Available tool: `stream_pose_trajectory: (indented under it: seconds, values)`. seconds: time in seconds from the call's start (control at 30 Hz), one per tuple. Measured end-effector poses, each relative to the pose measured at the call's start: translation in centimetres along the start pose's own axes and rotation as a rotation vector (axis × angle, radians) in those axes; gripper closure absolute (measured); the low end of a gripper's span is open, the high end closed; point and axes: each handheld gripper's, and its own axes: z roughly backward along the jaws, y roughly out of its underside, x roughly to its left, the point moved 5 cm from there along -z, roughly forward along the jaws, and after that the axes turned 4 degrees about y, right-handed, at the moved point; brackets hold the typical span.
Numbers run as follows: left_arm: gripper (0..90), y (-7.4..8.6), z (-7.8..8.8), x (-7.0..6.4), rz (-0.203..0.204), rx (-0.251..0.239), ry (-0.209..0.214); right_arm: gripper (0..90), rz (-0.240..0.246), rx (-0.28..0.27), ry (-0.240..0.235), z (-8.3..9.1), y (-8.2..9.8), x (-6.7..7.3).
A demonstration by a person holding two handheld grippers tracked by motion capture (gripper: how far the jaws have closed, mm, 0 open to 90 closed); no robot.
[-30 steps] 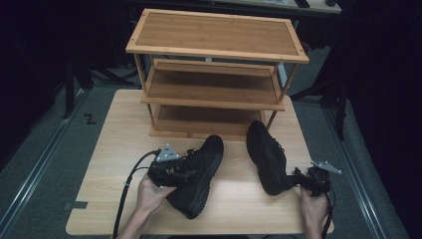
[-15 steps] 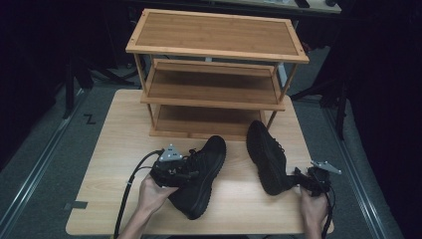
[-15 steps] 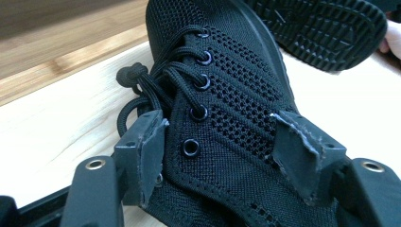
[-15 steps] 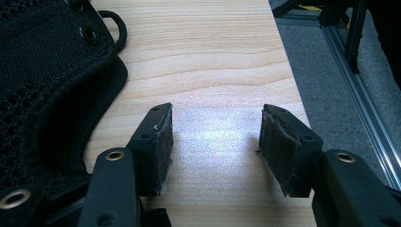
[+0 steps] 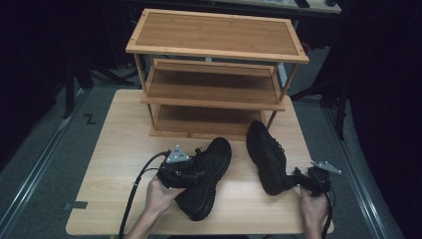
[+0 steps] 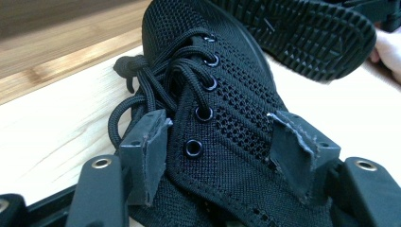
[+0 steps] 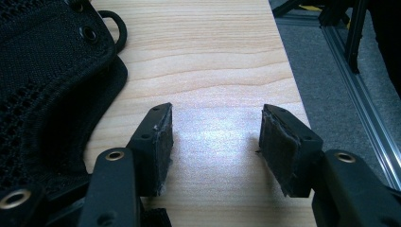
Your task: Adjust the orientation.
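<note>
Left gripper (image 6: 220, 142) jaws closing around one black mesh lace-up shoe (image 5: 206, 174); second shoe (image 5: 267, 157) beside wide-open right gripper (image 7: 215, 142).

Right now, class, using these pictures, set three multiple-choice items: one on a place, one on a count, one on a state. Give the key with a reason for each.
1. Where are the two black shoes?
A. On the rack's top shelf
B. On the table in front of the rack
C. On the floor

2. How many shelves does the wooden rack have?
A. Two
B. Five
C. Three

3. How do the right gripper's jaws stand?
A. Open, with nothing between them
B. Shut on a shoe
C. Shut on a lace

Key:
1 B: the left shoe and right shoe lie on the table, in front of the rack.
2 C: the high view shows a top, a middle and a bottom shelf.
3 A: the right gripper shows bare tabletop between its pads.
</note>
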Motion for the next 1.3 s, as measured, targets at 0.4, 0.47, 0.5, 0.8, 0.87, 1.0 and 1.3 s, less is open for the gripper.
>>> stream_pose_trajectory:
  seconds: [0.4,0.47,0.5,0.8,0.87,1.0,1.3]
  values:
    - [39.2,-1.0,-1.5,-2.0,0.045,-0.045,0.023,45.3,0.0,0.0,0.0,0.0,0.0,0.0]
    - [38.7,-1.2,-1.9,-2.4,0.045,-0.042,0.026,45.3,0.0,0.0,0.0,0.0,0.0,0.0]
    - [38.6,-1.2,-1.9,-2.4,0.045,-0.042,0.026,45.3,0.0,0.0,0.0,0.0,0.0,0.0]
    - [38.3,-1.5,-4.1,-4.5,0.016,0.032,0.101,45.2,0.0,0.0,0.0,0.0,0.0,0.0]
    - [38.5,-1.6,-4.3,-4.8,-0.012,0.035,0.077,45.2,0.002,-0.001,0.0,0.0,0.0,0.0]
    - [38.5,-1.8,-4.0,-4.7,-0.004,0.016,0.085,45.1,0.002,-0.001,0.0,0.0,0.0,0.0]
    - [35.9,-2.4,-1.9,-3.9,-0.001,-0.042,0.08,45.1,0.002,0.0,0.0,0.0,0.0,0.0]
